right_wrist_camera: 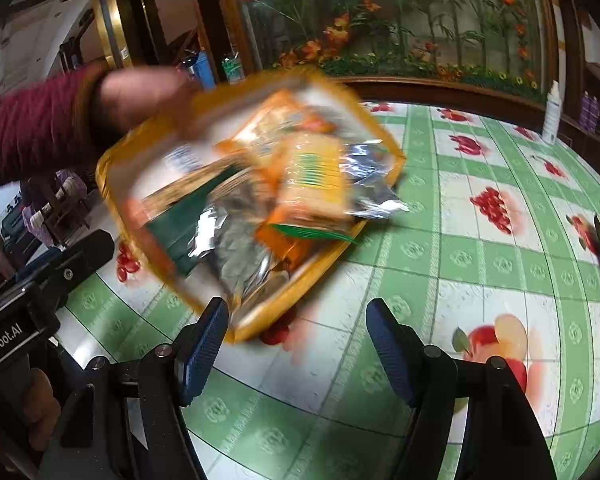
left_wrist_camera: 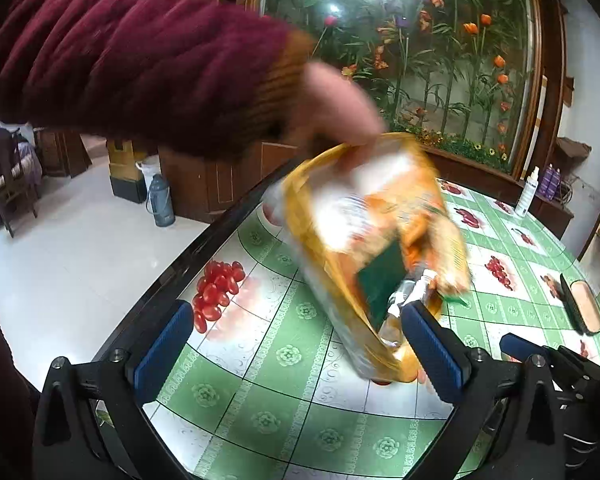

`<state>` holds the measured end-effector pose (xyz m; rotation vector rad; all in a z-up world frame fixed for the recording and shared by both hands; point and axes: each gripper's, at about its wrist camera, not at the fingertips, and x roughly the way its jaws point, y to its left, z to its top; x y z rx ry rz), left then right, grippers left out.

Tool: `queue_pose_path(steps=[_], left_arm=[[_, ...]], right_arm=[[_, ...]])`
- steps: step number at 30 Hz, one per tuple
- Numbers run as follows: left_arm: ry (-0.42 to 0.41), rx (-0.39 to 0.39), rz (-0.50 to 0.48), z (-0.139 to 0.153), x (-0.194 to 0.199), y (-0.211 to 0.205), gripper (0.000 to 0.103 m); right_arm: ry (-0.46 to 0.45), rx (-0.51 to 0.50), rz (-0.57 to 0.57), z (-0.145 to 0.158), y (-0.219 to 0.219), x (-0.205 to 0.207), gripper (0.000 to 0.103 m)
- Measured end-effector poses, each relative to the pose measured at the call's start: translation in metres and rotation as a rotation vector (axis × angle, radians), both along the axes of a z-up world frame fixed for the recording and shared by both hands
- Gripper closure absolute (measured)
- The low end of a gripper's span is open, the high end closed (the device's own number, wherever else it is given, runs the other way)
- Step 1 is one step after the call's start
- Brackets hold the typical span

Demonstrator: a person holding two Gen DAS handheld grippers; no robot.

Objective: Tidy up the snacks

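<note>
The left gripper (left_wrist_camera: 296, 344) is spread wide, with nothing pinched between its blue pads (left_wrist_camera: 164, 340). It hangs just above the tabletop (left_wrist_camera: 260, 420), which has a green and white cloth with fruit pictures. The right pad sits in front of the bottom corner of a snack bag (left_wrist_camera: 364, 240); I cannot tell if they touch.

The right gripper (right_wrist_camera: 296, 348) is also open, not quite as wide, and it holds nothing. Its left pad (right_wrist_camera: 202, 348) is right by the low edge of the snack bag (right_wrist_camera: 244, 200), but I cannot tell if it touches.

The bag is clear with an orange-yellow rim. It is blurry. Inside are orange, green and shiny silver snack packs. A bare hand (right_wrist_camera: 136, 96) in a dark red knit sleeve (left_wrist_camera: 120, 64) grips the bag at its top and holds it tilted over the tabletop, near the left edge.

A white spray bottle (right_wrist_camera: 551, 114) stands far back on the tabletop.
</note>
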<state>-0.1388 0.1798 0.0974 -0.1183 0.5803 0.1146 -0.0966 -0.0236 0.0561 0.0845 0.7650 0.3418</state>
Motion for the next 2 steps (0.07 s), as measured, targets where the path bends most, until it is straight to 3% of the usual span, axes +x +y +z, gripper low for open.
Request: queue_pose_path(steps=[2], left_arm=[[-0.004,0.032,0.002,0.0006,-0.0018,-0.005,0.0]], right_arm=[[0.003,0.002,-0.009,-0.0016,-0.0044,-0.0015,0.027]])
